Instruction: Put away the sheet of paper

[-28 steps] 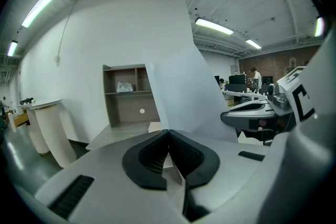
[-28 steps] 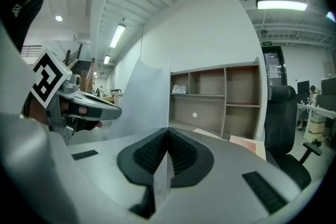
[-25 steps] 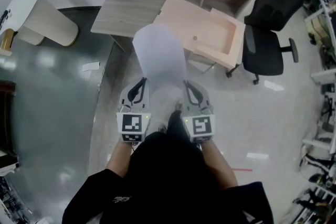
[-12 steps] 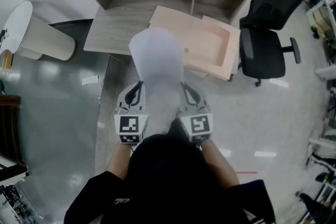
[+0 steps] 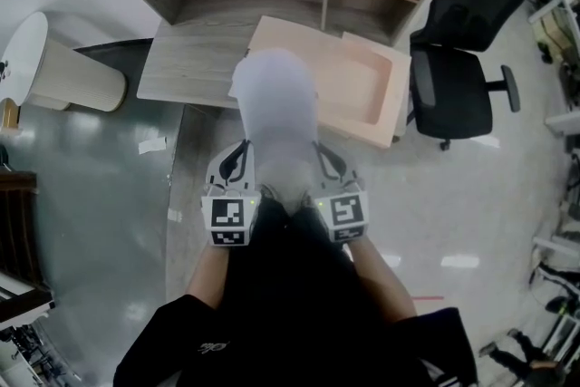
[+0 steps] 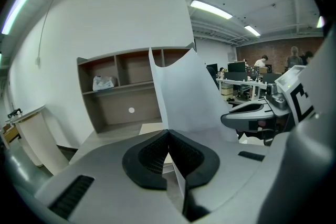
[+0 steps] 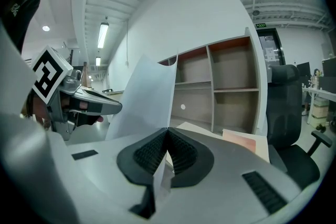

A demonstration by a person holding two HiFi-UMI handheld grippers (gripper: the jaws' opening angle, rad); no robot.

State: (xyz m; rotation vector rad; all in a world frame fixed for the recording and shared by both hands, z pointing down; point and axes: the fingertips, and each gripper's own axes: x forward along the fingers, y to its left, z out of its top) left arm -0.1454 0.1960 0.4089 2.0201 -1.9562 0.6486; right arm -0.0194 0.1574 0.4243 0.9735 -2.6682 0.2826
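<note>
I am holding the sheet of paper [image 5: 276, 104] upright before the desk [image 5: 186, 68], left gripper [image 6: 168, 132] and right gripper [image 7: 168, 130] each clamped on its near edge; light and floppy, it likely needs two-sided support.

We see the sheet of paper [image 5: 276, 118] as thin, matt white paper. The desk [image 5: 195, 59] shows pale matt wood grain, and the floor [image 5: 91, 186] is glossy, mirroring the lights.
</note>
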